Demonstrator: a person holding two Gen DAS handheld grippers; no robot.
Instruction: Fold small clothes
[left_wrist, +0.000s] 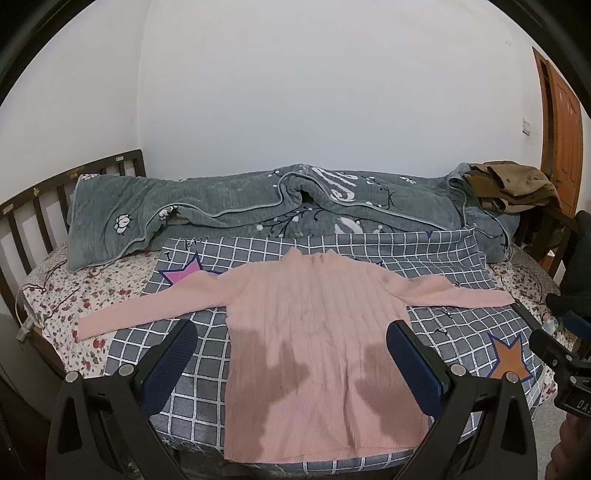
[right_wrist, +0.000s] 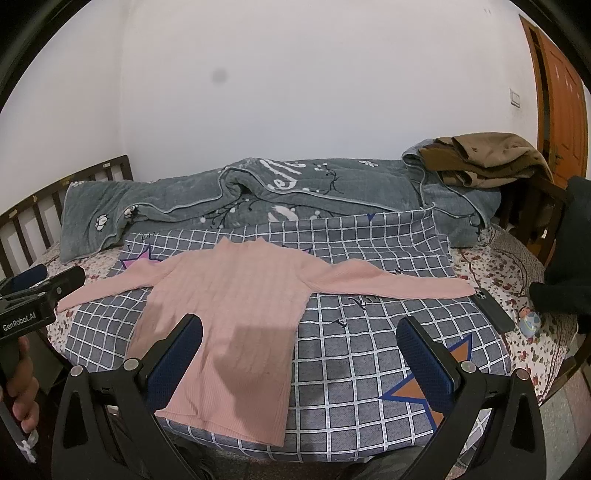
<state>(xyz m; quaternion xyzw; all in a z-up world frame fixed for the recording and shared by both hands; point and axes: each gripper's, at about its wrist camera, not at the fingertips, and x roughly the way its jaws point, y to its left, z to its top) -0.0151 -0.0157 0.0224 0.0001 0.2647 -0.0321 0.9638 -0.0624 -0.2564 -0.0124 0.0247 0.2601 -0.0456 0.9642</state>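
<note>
Our left tongs (left_wrist: 291, 339) and right tongs (right_wrist: 301, 336) hover spread above the pink sweater (left_wrist: 314, 343), flat on the checked blanket (right_wrist: 369, 332); only the right view shows the phone (right_wrist: 493, 308) fully.

Even, soft indoor light, fairly bright on the white wall (left_wrist: 295, 92). Gripper shadows fall dark across the pink sweater (left_wrist: 317, 332). Fisheye bending curves the frame edges, black vignette fills the corners. A grey smudge marks the right view's upper left.

A dark phone (left_wrist: 526, 317) (right of the sleeve) lies partly behind the right gripper (left_wrist: 561, 343).
</note>
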